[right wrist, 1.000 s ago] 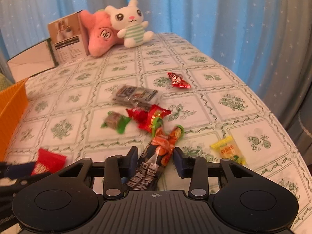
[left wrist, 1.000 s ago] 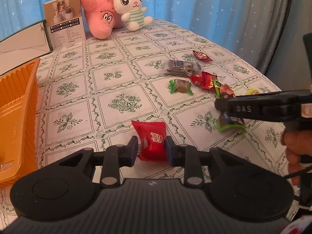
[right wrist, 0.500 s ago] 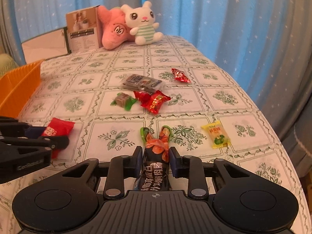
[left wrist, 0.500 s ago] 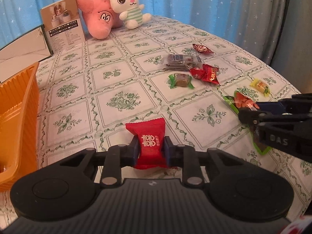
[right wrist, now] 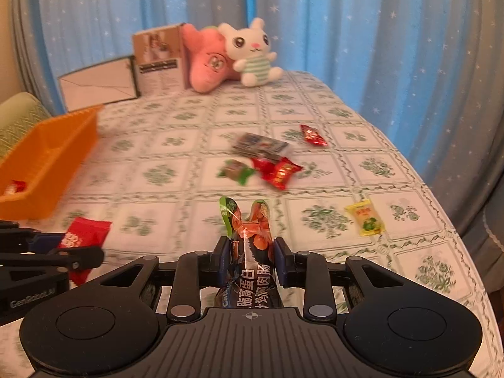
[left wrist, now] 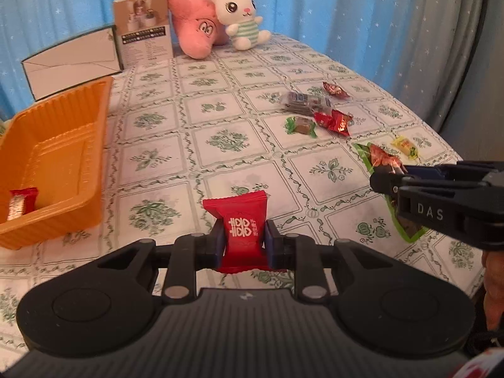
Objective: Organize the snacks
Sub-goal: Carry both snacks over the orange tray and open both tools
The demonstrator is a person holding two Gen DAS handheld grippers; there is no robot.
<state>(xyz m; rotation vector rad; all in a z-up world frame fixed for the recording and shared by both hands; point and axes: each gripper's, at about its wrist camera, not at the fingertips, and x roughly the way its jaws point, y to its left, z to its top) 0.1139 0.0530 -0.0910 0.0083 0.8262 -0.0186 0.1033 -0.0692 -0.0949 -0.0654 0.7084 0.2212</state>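
Observation:
My left gripper [left wrist: 242, 245] is shut on a red candy packet [left wrist: 241, 220] with white characters, held above the tablecloth. To its left stands an orange tray [left wrist: 72, 119] holding one red-wrapped candy [left wrist: 20, 203]. My right gripper [right wrist: 251, 256] is shut on a long dark snack packet [right wrist: 249, 242] with a green and orange top, also lifted off the cloth. Seen from the left wrist, the right gripper [left wrist: 382, 176] comes in from the right with that packet [left wrist: 378, 157]. In the right wrist view the left gripper [right wrist: 91, 252] and the red packet [right wrist: 83, 233] sit at lower left.
Loose snacks lie mid-table: a green-wrapped candy [left wrist: 300, 125], red packets [left wrist: 334, 121], a dark packet [left wrist: 304, 100], a small red candy [left wrist: 334, 89] and a yellow candy [left wrist: 406, 146]. Plush toys [left wrist: 220, 19], a box [left wrist: 141, 28] and a white card stand at the back.
Both grippers closed on their packets and lifted them off the cloth. Both views swung left, bringing the orange tray further into sight.

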